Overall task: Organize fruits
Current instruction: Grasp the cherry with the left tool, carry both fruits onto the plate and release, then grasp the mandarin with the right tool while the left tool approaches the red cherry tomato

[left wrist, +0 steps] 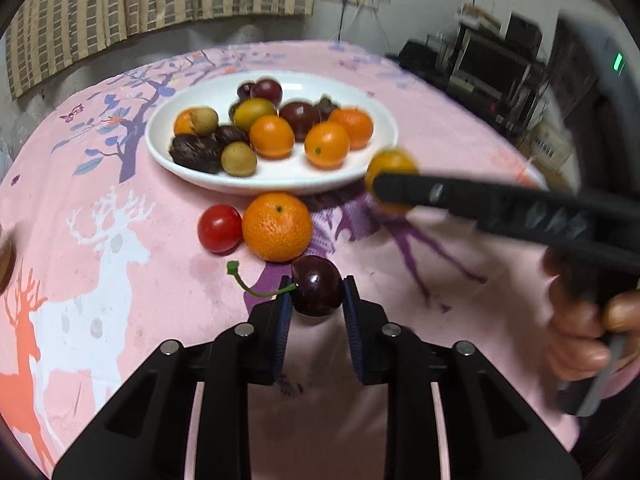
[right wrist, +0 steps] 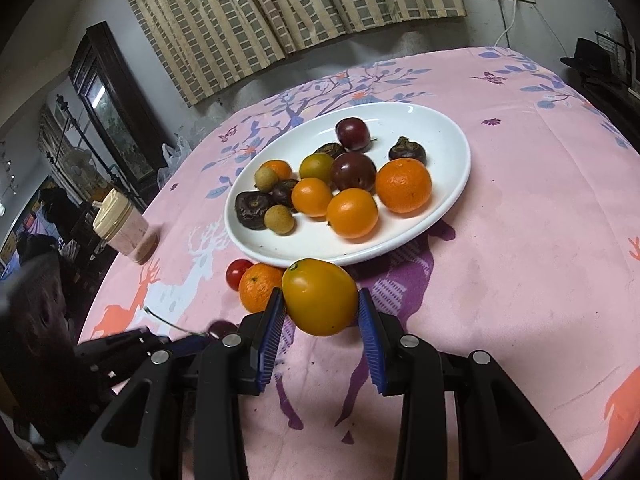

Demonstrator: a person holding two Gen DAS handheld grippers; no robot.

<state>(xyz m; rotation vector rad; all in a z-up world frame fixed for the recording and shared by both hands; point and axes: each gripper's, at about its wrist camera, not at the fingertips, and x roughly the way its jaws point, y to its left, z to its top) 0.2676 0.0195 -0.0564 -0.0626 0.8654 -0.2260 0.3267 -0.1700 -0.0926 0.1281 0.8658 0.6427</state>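
Observation:
A white plate (left wrist: 360,168) holds several fruits: oranges, dark plums, longans and dark chestnut-like pieces. It also shows in the right wrist view (right wrist: 440,132). My left gripper (left wrist: 316,300) is shut on a dark cherry (left wrist: 318,286) with a green stem, low over the pink cloth. My right gripper (right wrist: 322,312) is shut on a yellow-orange kumquat (right wrist: 320,296), held above the cloth near the plate's front rim; it shows at the right in the left wrist view (left wrist: 390,176). A tangerine (left wrist: 277,226) and a cherry tomato (left wrist: 219,227) lie on the cloth before the plate.
A pink patterned cloth (right wrist: 520,240) covers the round table. A jar with a cream lid (right wrist: 124,224) stands at the table's left edge. A hand (left wrist: 580,328) holds the right gripper. Shelves and furniture stand beyond the table.

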